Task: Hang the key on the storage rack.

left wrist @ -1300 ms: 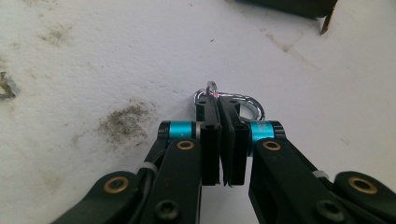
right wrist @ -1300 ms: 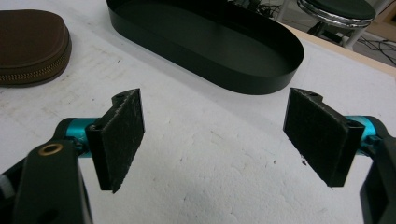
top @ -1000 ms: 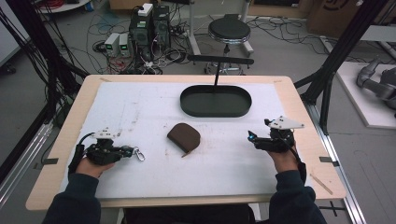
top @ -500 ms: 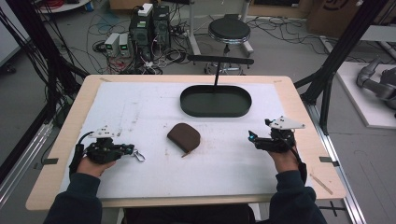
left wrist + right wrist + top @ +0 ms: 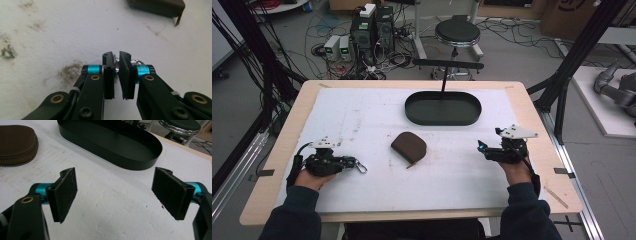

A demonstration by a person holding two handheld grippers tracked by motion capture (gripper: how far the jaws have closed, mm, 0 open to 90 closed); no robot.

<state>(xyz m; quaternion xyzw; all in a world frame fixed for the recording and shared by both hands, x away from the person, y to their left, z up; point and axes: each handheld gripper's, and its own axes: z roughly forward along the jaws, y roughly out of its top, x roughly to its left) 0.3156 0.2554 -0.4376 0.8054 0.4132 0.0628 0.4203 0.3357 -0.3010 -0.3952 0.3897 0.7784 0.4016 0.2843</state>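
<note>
left claw (image 5: 353, 163): metal clasp (image 5: 117, 65) pinched, jaws just easing apart, lower left of frame | right claw (image 5: 482, 148): released | brown pouch (image 5: 409, 146): centre tabletop (image 5: 362, 115) | risk: clasp dropped if loosened further

Table (image 5: 532, 107): white mat (image 5: 362, 115), brown pouch (image 5: 409, 146), black tray (image 5: 443, 108).

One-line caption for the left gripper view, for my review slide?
Left gripper with fingers nearly closed on a silver metal clip, brown zip pouch ahead on the white table.
</note>
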